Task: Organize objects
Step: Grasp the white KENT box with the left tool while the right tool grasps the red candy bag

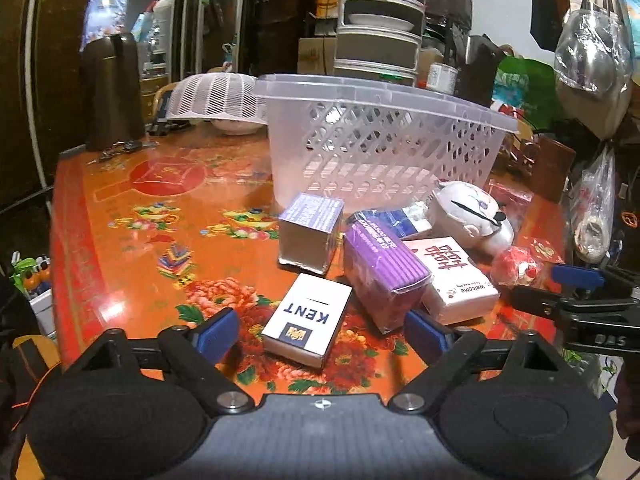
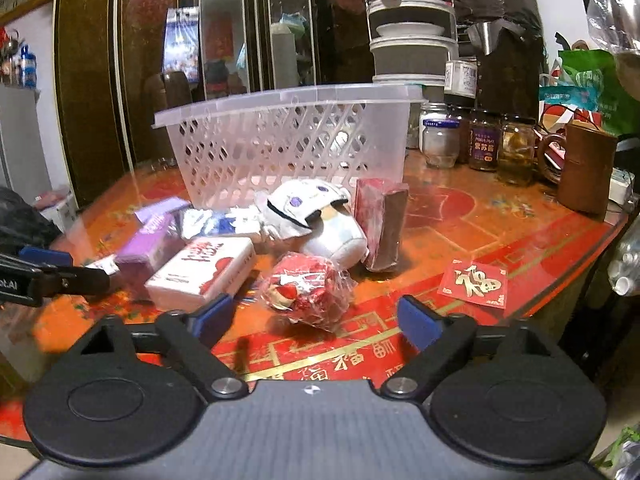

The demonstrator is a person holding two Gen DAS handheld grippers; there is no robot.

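Both tools stand with jaws spread and nothing between the pads: the left gripper (image 1: 318,334) hovers over a white KENT carton (image 1: 308,320), the right gripper (image 2: 316,316) over a red foil-wrapped ball (image 2: 306,292). Both items lie on the red lacquered floral table (image 1: 140,240), in front of the clear plastic lattice basket (image 1: 376,140).

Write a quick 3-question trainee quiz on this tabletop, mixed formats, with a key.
1. True or false: the clear basket already holds the KENT pack.
2. Multiple choice: what lies nearest ahead of the right gripper? A) the red wrapped ball B) a jar C) the plush toy
3. Fill in: the left gripper has its jaws ____ around the KENT pack, not pressing it.

Key: 1 false, the pack lies on the table. 2 A. 3 open.
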